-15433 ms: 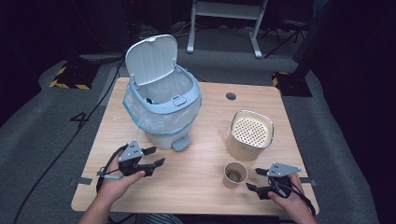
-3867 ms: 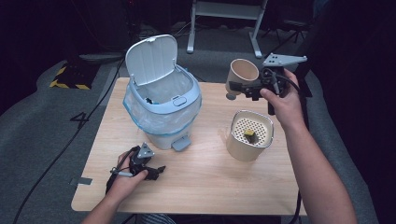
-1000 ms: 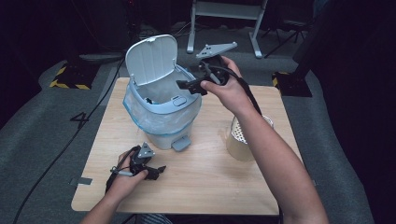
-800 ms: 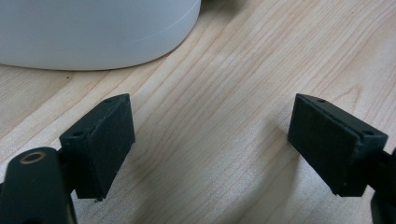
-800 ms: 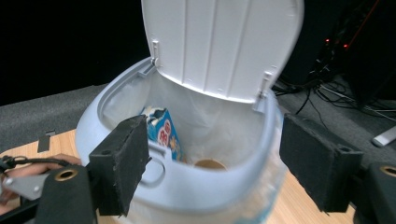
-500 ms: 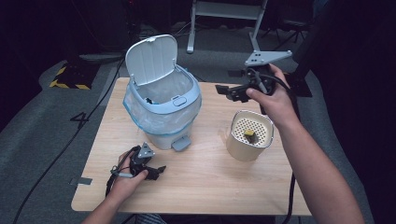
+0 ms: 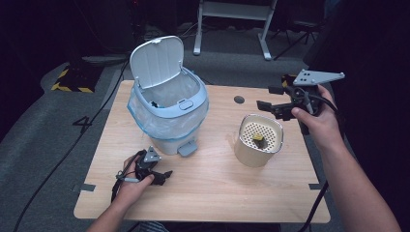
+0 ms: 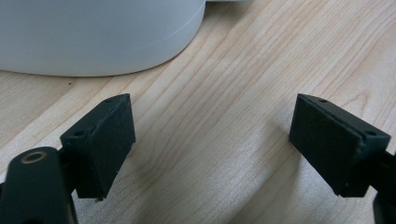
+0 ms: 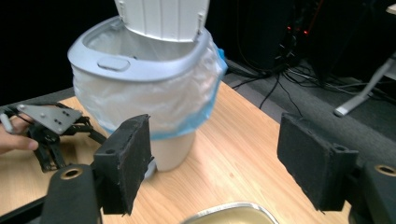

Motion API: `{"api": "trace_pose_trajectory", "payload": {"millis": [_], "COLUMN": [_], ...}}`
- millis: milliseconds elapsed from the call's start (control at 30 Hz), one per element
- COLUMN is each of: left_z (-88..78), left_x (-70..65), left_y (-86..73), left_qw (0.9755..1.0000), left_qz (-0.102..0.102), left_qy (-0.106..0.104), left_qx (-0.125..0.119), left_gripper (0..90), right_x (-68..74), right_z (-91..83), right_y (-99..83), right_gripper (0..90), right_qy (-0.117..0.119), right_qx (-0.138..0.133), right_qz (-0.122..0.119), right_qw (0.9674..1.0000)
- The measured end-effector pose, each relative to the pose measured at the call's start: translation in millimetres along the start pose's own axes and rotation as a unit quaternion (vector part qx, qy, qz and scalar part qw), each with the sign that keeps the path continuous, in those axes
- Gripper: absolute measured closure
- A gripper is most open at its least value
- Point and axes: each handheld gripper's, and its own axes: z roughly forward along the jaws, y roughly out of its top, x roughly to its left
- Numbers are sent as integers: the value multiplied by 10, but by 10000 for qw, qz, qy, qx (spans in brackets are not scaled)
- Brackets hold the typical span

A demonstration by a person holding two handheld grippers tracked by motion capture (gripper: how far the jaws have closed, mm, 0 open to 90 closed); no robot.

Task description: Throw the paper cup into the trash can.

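Observation:
A pale blue pedal bin stands at the table's back left, its lid up and a clear bag lining it. My right gripper hangs in the air above the table's right side, just behind a cream pot with a perforated insert; its jaws are open with nothing between them. A small dark and yellow piece lies on that insert. My left gripper rests on the table in front of the bin, open and empty. From the right gripper view the bin and the left gripper lie ahead.
The wooden table has a round cable hole near its back edge. Dark floor, cables and a white stand leg lie behind. The bin's pedal sticks out toward the front.
My right gripper has swung from above the bin's mouth to the right, past the cream pot. The cup it held a few seconds ago is gone from its jaws. The left hand stayed put.

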Motion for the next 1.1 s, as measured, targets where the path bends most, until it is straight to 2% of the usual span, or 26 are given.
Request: {"api": "trace_pose_trajectory", "payload": {"millis": [300,567,767,900,1100], "left_z": [-24,-36,-39,-40,-40], "left_x": [-4,-8,-4,-3,-3], "left_y": [-28,-38,-46,-47,-47], "left_qw": [9999,9998,9997,9997,9997], "left_qz": [-109,-165,-198,-197,-198], "left_qy": [76,144,158,158,157], "left_qx": [-7,-1,-20,-19,-19], "left_gripper": [148,148,148,148,147], "right_x": [-116,-93,-84,-124,-166], "right_z": [-302,-479,-586,-676,-750], "right_y": [-384,-763,-1069,-1256,-1599], "right_gripper": [264,274,287,288,287], "right_qy": [-283,-527,-566,-642,-768], "right_qx": [-27,102,120,100,253], "right_qz": [252,335,562,750,985], "right_qw": [9993,9980,9967,9951,9918]}}
